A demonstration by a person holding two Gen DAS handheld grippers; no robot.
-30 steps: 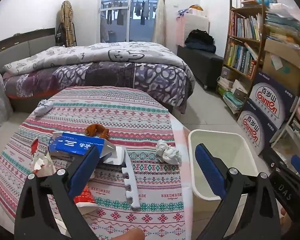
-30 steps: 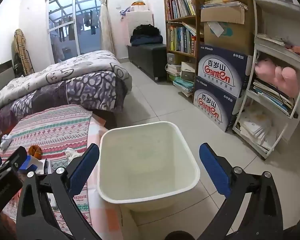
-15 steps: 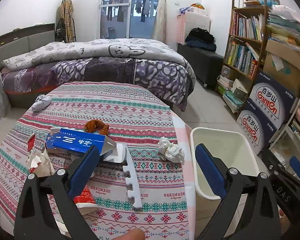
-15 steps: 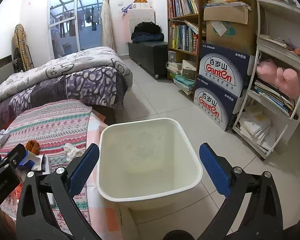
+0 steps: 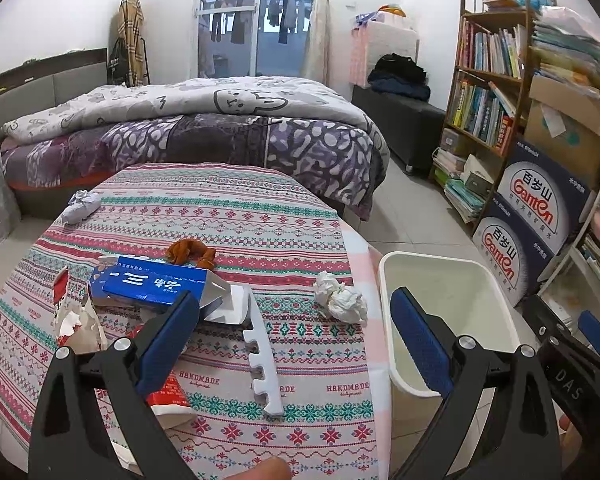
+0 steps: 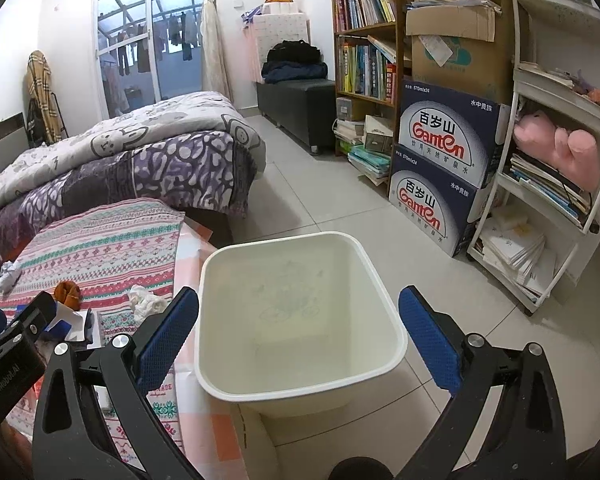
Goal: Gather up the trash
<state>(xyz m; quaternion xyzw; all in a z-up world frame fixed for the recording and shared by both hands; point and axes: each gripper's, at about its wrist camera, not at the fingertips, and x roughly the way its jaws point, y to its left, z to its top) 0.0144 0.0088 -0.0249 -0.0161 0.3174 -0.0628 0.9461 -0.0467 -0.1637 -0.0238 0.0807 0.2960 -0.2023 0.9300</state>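
Observation:
Trash lies on a round table with a patterned cloth (image 5: 236,216): a crumpled white tissue (image 5: 342,298), a blue carton (image 5: 156,286), an orange peel (image 5: 190,252), a white foam strip (image 5: 262,360), a torn red-and-white wrapper (image 5: 74,316), a red-and-white tube (image 5: 168,396) and a paper wad (image 5: 80,206) at the far left. My left gripper (image 5: 294,334) is open and empty above the near table edge. My right gripper (image 6: 298,336) is open and empty above the white bin (image 6: 300,394), which also shows in the left wrist view (image 5: 384,312).
A bed (image 5: 204,128) stands behind the table. A bookshelf (image 5: 488,92), stacked water cartons (image 6: 440,168) and a white rack (image 6: 560,160) line the right wall. Tiled floor (image 6: 320,196) lies between the bed and the shelves.
Both views have shifted slightly: the table and trash sit a little lower and nearer in the left wrist view. Both grippers stay open and empty.

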